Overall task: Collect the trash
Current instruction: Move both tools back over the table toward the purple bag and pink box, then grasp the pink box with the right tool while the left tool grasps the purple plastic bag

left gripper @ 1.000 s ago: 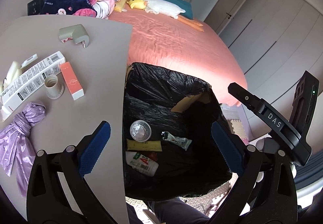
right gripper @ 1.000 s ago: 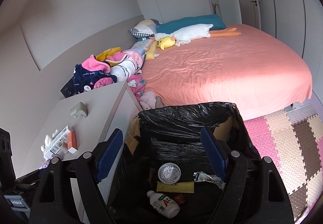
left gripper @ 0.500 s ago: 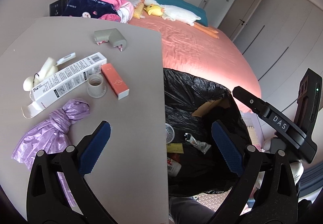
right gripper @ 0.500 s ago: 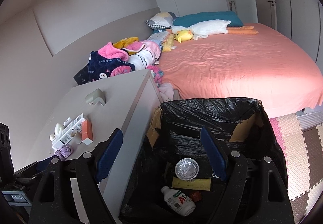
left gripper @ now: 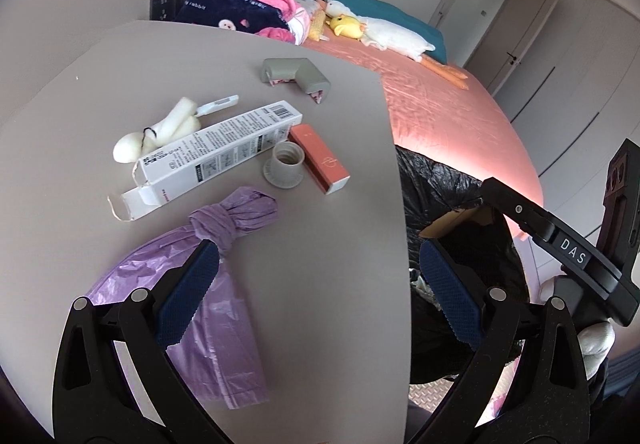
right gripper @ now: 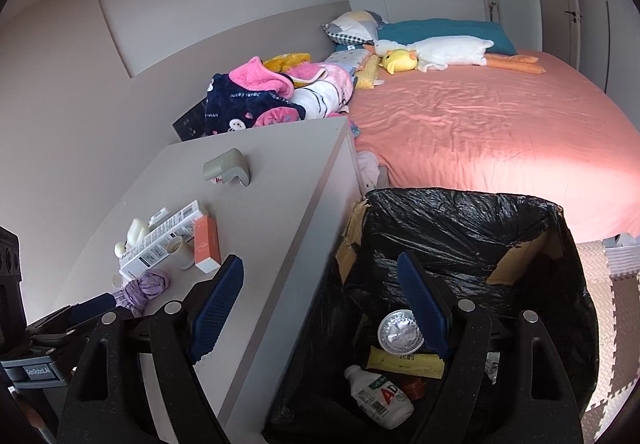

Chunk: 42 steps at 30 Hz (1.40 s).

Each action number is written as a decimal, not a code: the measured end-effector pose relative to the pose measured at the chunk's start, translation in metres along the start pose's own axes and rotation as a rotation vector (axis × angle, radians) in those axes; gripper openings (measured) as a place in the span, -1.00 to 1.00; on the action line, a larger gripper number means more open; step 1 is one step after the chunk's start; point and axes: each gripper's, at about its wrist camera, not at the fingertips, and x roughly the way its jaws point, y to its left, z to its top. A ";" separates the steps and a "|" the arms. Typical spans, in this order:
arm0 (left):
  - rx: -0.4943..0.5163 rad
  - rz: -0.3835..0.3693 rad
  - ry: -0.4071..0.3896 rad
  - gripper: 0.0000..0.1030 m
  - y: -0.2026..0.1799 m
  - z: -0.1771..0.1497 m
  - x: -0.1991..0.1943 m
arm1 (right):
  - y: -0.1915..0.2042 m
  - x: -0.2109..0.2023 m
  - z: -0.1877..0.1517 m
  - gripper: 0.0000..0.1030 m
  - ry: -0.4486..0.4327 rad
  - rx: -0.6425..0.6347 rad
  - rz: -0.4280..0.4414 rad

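My left gripper [left gripper: 316,284] is open and empty over the grey table [left gripper: 328,284], its left finger above a knotted purple plastic bag [left gripper: 224,268]. Beyond lie a white carton [left gripper: 216,152], an orange box [left gripper: 320,158], a small grey cup [left gripper: 286,164], white foam pieces [left gripper: 160,132] and a grey corner guard [left gripper: 296,78]. My right gripper [right gripper: 320,300] is open and empty, straddling the table edge and the black-lined bin [right gripper: 460,228]. The bin holds a foil lid [right gripper: 400,332], a yellow packet [right gripper: 404,360] and a white bottle [right gripper: 380,396].
A bed with a salmon sheet [right gripper: 480,124] lies behind the bin, with clothes [right gripper: 260,96] and plush toys [right gripper: 436,50] piled at its head. Foam floor mats [right gripper: 616,296] lie to the right. The right gripper's body [left gripper: 560,244] shows in the left wrist view.
My left gripper has swung left from above the bin to over the table, close to the purple bag. My right gripper has shifted left toward the table edge. Both stay open.
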 end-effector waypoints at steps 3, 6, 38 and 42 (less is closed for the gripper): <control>-0.016 0.022 0.002 0.87 0.010 -0.003 0.000 | 0.012 0.008 0.001 0.54 0.013 -0.022 0.015; -0.033 0.038 0.003 0.87 0.021 -0.004 0.003 | 0.024 0.017 0.001 0.54 0.025 -0.048 0.025; -0.069 0.107 -0.006 0.38 0.055 -0.010 0.012 | 0.108 0.110 0.002 -0.51 0.178 -0.298 0.054; -0.085 0.108 -0.009 0.21 0.058 -0.009 0.011 | 0.105 0.107 0.000 -0.57 0.182 -0.284 0.064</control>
